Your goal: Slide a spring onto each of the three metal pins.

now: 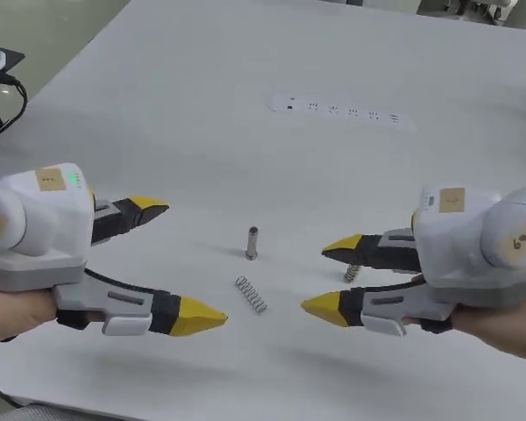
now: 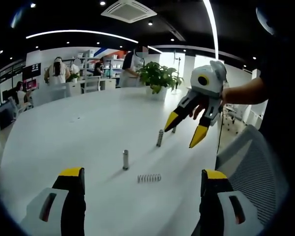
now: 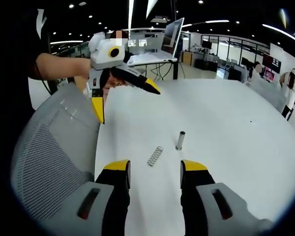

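**Head view.** The white surface (image 1: 245,167) carries a bare pin (image 1: 252,243) standing upright near its middle. A loose spring (image 1: 251,295) lies flat just beside the pin, on the near side. The left tool (image 1: 180,261) and the right tool (image 1: 329,276) flank the pair with their tips pointing inward, and neither touches anything. I judge that this framing leaves the spring open to a pick from either side. The left tool's jaws are spread wide, while the right tool's are parted less. Each hand holds its tool low and roughly level over the surface. A coiled upright piece (image 1: 351,273) stands close behind the right tool's tips, partly hidden. It looks like a pin already wearing its spring. A power strip (image 1: 342,111) lies well beyond.

**Left gripper view.** This tool's own jaws rise far apart with nothing between them. The loose spring (image 2: 148,178) lies crosswise straight ahead, and the bare pin (image 2: 125,160) stands just past it. Farther on stands the coiled upright piece (image 2: 160,138), with something smaller behind it that I cannot make out. The right tool (image 2: 184,130) hangs above them, angled downward, its jaws apart.

**Right gripper view.** This tool's own jaws stand parted and hold nothing. The loose spring (image 3: 155,156) lies just ahead of the gap, nearly in line with it, and the bare pin (image 3: 180,140) stands just beyond. This tool seems the better aimed for the pick. The left tool (image 3: 125,103) tilts down opposite with its jaws spread, near a mesh chair (image 3: 54,147).
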Demonstrator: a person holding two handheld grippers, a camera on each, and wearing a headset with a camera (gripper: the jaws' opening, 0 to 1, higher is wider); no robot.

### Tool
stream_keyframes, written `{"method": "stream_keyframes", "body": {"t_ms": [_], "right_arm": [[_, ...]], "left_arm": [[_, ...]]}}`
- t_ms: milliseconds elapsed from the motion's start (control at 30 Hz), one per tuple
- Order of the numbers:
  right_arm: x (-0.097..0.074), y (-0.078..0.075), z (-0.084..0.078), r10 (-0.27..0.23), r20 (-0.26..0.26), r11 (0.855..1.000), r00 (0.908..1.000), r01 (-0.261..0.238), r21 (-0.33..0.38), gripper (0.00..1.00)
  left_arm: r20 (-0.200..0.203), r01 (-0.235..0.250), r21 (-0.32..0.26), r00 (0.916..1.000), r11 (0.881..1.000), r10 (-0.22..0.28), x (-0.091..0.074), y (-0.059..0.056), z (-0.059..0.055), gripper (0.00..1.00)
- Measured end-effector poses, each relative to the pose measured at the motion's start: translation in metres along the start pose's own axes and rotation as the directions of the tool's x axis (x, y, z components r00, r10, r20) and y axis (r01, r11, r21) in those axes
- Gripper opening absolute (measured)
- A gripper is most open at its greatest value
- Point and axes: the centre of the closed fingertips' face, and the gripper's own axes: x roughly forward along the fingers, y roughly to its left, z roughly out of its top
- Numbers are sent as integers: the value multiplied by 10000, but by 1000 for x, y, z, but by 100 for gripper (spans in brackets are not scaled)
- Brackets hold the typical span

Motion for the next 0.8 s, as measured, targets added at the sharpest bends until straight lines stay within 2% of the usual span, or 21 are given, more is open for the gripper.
{"method": "stream_keyframes", "body": {"t_ms": [400, 500, 667, 800], "right_arm": [[33, 8, -3, 470, -583, 9986, 9972, -483, -211, 36], [41, 8, -3, 517, -669, 9985, 9964, -528, -139, 36], [52, 8, -2, 535, -827, 9984, 9951, -549, -139, 34], [59, 8, -7, 625, -1082, 9980, 9922, -635, -57, 33]], "left_arm": [[-23, -42, -16, 10000, 10000, 42, -2, 1, -2, 95], [-90, -2, 74, 10000, 10000, 3, -2, 1, -4, 95], [-421, 76, 250, 9991, 9997, -65, -4, 2, -13, 96], [-425, 97, 258, 9991, 9996, -86, -7, 2, -15, 96]]}}
